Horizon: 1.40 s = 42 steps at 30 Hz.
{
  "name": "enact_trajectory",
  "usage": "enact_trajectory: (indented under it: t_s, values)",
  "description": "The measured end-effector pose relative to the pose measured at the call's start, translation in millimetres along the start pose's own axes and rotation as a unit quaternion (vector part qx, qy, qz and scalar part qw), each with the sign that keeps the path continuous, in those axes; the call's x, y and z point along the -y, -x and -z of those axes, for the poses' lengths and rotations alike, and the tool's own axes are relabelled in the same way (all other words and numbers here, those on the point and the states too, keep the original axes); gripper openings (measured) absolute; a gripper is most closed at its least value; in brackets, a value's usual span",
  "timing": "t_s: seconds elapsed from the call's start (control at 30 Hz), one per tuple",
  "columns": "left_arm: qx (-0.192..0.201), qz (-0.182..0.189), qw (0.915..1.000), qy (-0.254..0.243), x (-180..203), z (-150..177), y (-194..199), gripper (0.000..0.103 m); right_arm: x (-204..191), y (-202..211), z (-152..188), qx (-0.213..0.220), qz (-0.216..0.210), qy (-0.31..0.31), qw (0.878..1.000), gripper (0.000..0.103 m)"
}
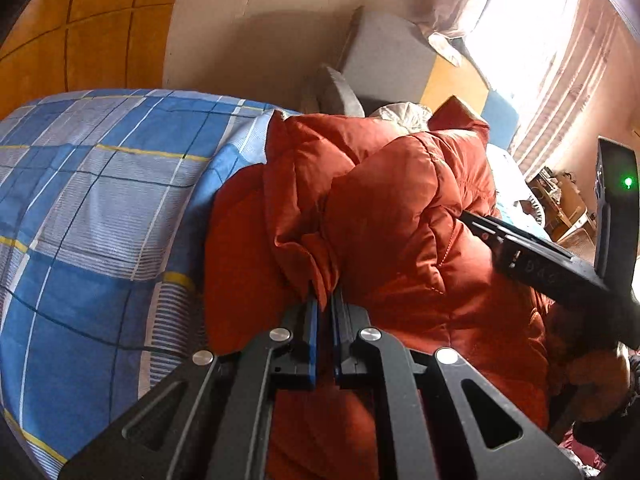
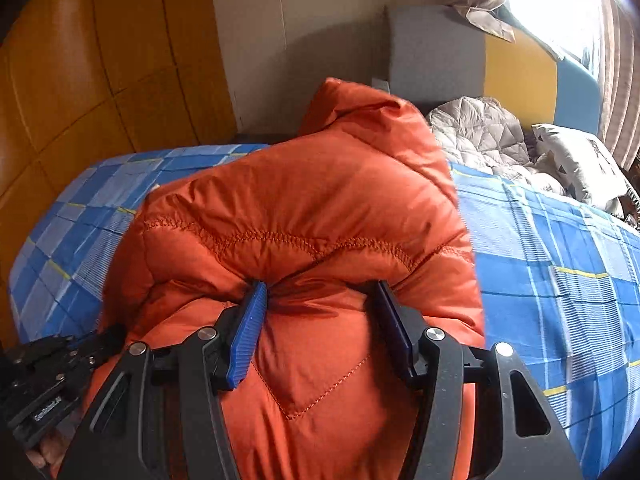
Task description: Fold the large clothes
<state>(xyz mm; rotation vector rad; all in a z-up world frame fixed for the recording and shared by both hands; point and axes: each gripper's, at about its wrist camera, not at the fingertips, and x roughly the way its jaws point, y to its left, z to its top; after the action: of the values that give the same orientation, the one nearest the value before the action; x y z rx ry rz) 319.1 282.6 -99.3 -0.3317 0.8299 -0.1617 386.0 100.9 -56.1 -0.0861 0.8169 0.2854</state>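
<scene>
I have the left tool (image 1: 325,300) clenched on a thin fold of the orange puffer jacket (image 1: 400,216), the right tool (image 2: 320,300) grasping a thick bundle; it's bunched over the bed (image 2: 560,280), folding unfinished.

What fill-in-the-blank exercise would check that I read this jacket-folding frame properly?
1. Both tools hold a puffy jacket whose colour is ____.
2. The jacket lies on a bed sheet checked mainly in ____.
3. The left tool pinches a thin fold, while the right tool grips a ____ bunch of padding.
4. Beyond the jacket, at the head of the bed, lies a quilted grey ____.

Missing words: orange; blue; thick; blanket
</scene>
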Motion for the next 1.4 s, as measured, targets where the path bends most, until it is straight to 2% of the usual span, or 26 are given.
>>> enact_trajectory:
  t_s: [0.1, 0.2, 0.27, 0.3, 0.37, 0.4, 0.47, 0.67, 0.9, 1.07, 1.17, 1.3, 1.37, 1.4]
  values:
    - [0.0, -0.011, 0.9999, 0.007, 1, 1, -2, 0.005, -2, -15, 5, -0.006, 0.006, 0.006, 1.0, 0.056]
    - [-0.003, -0.046, 0.9989, 0.008, 13, -2, 4, 0.006, -3, -19, 7, -0.007, 0.009, 0.011, 1.0, 0.056]
    - [0.005, -0.063, 0.9979, 0.015, 20, -3, 13, 0.012, -2, -18, 10, -0.004, 0.007, 0.012, 1.0, 0.056]
    - [0.01, -0.067, 0.9976, 0.013, 24, -4, 17, 0.016, -1, -17, 10, -0.003, 0.006, 0.013, 1.0, 0.056]
    - [0.034, -0.077, 0.9964, 0.009, 34, -5, 32, 0.037, 0, -15, 10, -0.002, 0.004, 0.011, 1.0, 0.056]
    - [0.042, -0.076, 0.9962, 0.007, 39, -6, 38, 0.04, -1, -14, 9, -0.001, 0.004, 0.011, 1.0, 0.056]
    - [0.051, -0.088, 0.9948, 0.003, 47, -7, 46, 0.054, 1, -12, 8, -0.001, 0.001, 0.009, 1.0, 0.056]
    - [0.058, -0.111, 0.9922, -0.007, 57, -13, 51, 0.055, 7, 1, 4, 0.006, -0.015, 0.004, 1.0, 0.056]
    - [0.037, -0.129, 0.9909, -0.011, 61, -18, 29, 0.057, 21, 21, -1, 0.01, -0.045, -0.008, 0.999, 0.056]
    - [0.032, -0.136, 0.9901, -0.012, 58, -19, 17, 0.065, 40, 40, -2, 0.015, -0.063, -0.022, 0.998, 0.056]
    - [0.028, -0.139, 0.9898, -0.013, 52, -18, 11, 0.07, 58, 47, 0, 0.02, -0.07, -0.042, 0.997, 0.071]
    - [0.023, -0.148, 0.9885, -0.02, 43, -14, 4, 0.07, 84, 46, 7, 0.011, -0.085, -0.075, 0.993, 0.072]
    - [0.018, -0.147, 0.9888, -0.018, 34, -11, 0, 0.07, 96, 37, 12, -0.009, -0.111, -0.097, 0.989, 0.08]
    - [0.017, -0.143, 0.9894, -0.016, 31, -10, -2, 0.07, 103, 32, 16, -0.017, -0.127, -0.109, 0.986, 0.081]
